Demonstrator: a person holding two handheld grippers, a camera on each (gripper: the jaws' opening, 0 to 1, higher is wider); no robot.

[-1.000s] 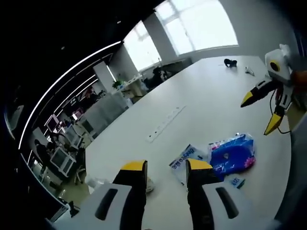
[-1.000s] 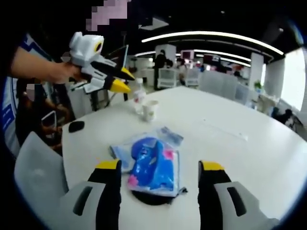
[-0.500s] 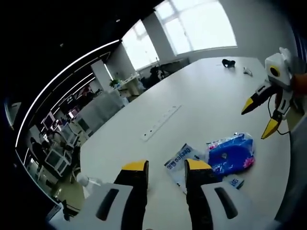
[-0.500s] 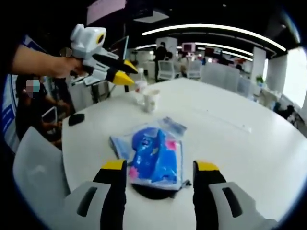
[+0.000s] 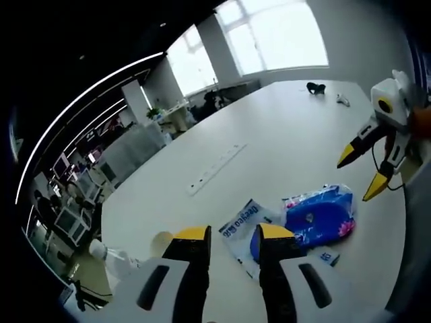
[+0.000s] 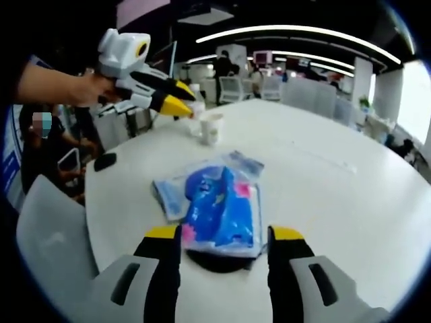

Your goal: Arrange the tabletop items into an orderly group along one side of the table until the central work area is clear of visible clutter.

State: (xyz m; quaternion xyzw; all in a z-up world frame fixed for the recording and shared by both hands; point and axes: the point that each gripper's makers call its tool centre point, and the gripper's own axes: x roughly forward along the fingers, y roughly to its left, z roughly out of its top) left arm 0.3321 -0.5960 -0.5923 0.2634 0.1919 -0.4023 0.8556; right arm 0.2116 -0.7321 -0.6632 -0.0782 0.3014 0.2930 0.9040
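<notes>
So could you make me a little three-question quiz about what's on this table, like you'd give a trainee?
1. True or false: the blue pack lies on the table just ahead of the right gripper, whose jaws stand open.
2. What stands past the blue pack in the right gripper view, near the left gripper? A) a paper cup B) a laptop C) a plant
3. Fill in: beside the blue pack, just ahead of the left gripper's jaws, lies a flat pack with ____ lettering.

Key
1. True.
2. A, the paper cup.
3. Blue, on the flat pack.
</notes>
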